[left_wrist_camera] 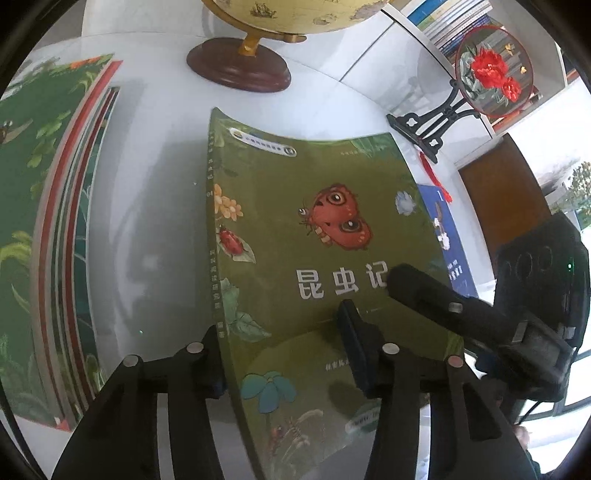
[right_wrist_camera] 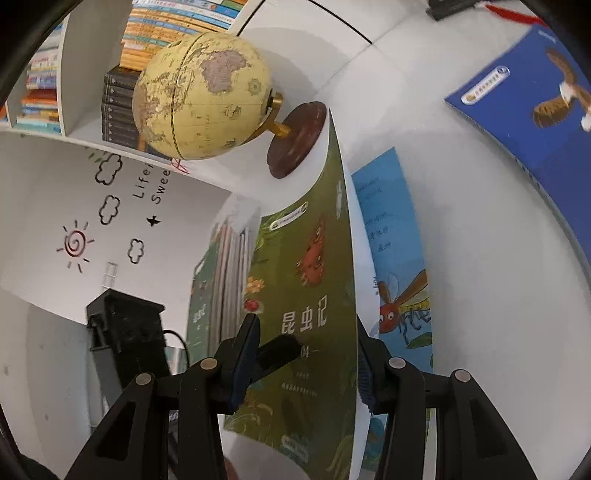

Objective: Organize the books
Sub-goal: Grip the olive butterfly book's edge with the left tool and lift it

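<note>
An olive-green book [left_wrist_camera: 317, 236] with a red butterfly on its cover is held tilted above the white table [left_wrist_camera: 155, 206]. My left gripper [left_wrist_camera: 284, 347] straddles its lower edge, one finger on each side; how tightly it grips is unclear. My right gripper [right_wrist_camera: 306, 365] also straddles the book [right_wrist_camera: 314, 280], its jaws set wide around it. The right gripper's finger [left_wrist_camera: 424, 291] shows on the cover in the left wrist view. A stack of green books [left_wrist_camera: 48, 236] stands upright at the left. A blue book [left_wrist_camera: 448, 236] lies flat under the held one.
A globe [right_wrist_camera: 199, 96] on a wooden base [left_wrist_camera: 240, 66] stands at the table's back. A round embroidered fan on a black stand [left_wrist_camera: 491, 74] is at the right. A blue eagle book [right_wrist_camera: 528, 110] and a light-blue insect book [right_wrist_camera: 399, 258] lie on the table. Bookshelves [right_wrist_camera: 162, 29] line the wall.
</note>
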`<state>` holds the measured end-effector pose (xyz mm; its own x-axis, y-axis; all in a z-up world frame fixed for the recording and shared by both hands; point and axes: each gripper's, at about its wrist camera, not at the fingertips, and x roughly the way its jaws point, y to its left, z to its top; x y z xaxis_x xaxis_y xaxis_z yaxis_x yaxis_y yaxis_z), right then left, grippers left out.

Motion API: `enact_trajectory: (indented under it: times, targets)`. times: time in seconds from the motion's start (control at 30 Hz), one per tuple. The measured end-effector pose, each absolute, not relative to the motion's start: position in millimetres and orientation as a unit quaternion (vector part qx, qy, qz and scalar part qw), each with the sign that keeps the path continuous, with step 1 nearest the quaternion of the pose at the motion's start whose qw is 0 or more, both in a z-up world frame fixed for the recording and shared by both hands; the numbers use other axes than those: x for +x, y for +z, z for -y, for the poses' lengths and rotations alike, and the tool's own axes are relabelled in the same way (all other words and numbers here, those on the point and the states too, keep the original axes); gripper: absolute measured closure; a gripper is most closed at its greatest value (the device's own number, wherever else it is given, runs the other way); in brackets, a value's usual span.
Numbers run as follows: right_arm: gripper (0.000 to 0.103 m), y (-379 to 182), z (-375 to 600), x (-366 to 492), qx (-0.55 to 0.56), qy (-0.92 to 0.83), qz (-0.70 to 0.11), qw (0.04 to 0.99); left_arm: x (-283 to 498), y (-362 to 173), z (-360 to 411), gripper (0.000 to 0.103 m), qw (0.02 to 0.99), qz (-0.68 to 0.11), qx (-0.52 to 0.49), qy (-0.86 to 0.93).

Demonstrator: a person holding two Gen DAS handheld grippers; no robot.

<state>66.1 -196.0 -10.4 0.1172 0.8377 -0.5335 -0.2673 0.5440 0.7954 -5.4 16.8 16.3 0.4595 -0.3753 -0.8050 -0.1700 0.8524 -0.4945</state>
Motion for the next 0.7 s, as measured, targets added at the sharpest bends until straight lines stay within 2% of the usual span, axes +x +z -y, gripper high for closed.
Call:
enact_trajectory:
  times: [0.1, 0.2, 0.4, 0.53, 0.7]
  targets:
    - [0.056, -2, 180, 63, 0.173, 0.364, -0.527, 0.748, -15, 27, -17, 0.059, 0.812, -0.497, -0.292, -0.088]
    - [0.056, 4, 164, 54, 0.07, 0.35, -0.518, 0.777, -20, 45, -8, 0.062, 0.828, -0.48, -0.276, -0.09]
    - [0.057, 18, 168, 40, 0.074, 0.373, -0.492, 0.783, -27, 70, -4, 0.062, 0.842, -0.45, -0.276, -0.117]
    - [0.057, 43, 166, 28, 0.049, 0.375, -0.466, 0.8, -33, 100, 6, 0.062, 0.862, -0.428, -0.241, -0.13]
    - [0.057, 87, 162, 8, 0.016, 0.369, -0.424, 0.827, -46, 132, -9, 0.062, 0.872, -0.395, -0.253, -0.144]
